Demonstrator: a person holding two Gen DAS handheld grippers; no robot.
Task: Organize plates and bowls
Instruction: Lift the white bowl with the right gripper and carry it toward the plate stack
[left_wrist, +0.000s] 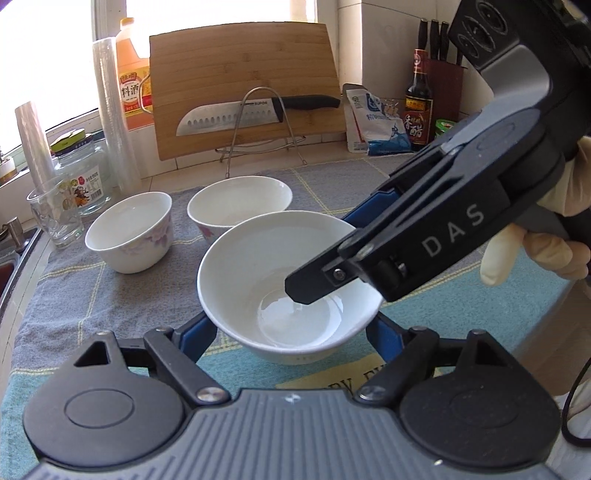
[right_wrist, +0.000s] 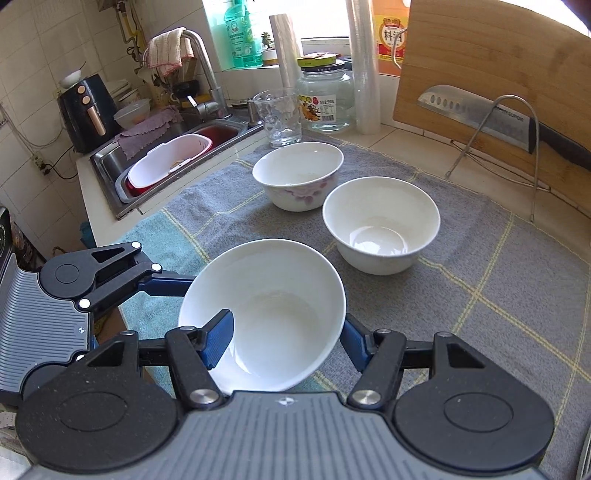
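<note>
Gripping a plain white ceramic bowl (left_wrist: 291, 284) from two sides, a pair of hand-held grippers carries it tilted above a grey and teal checked cloth (left_wrist: 85, 295) spread over the table. The left gripper (left_wrist: 291, 332) has its blue-padded jaws set around the bowl's outer wall, pressing it on either side near the base. The right gripper (right_wrist: 284, 339) pinches the bowl's rim, one blue pad inside the bowl and the other outside, jaws narrowed onto the thin wall; in the left wrist view it reaches in from the right, steered by a gloved hand (left_wrist: 535, 254).

Farther back on the cloth stand two more bowls, close together but apart: a white bowl with a pink flower pattern (right_wrist: 298, 180) toward the sink side and a second white bowl (right_wrist: 380, 225) beside it, both upright. Behind them are a clear drinking glass (right_wrist: 279, 118), a lidded glass jar (right_wrist: 327, 99) and tall rolls of clear film. A bamboo cutting board (left_wrist: 243, 85) leans against the wall with a wide-bladed knife (left_wrist: 236, 114) resting on a wire stand in front. A steel sink (right_wrist: 155, 162) holding a pink and white basin lies to the left in the right wrist view.
</note>
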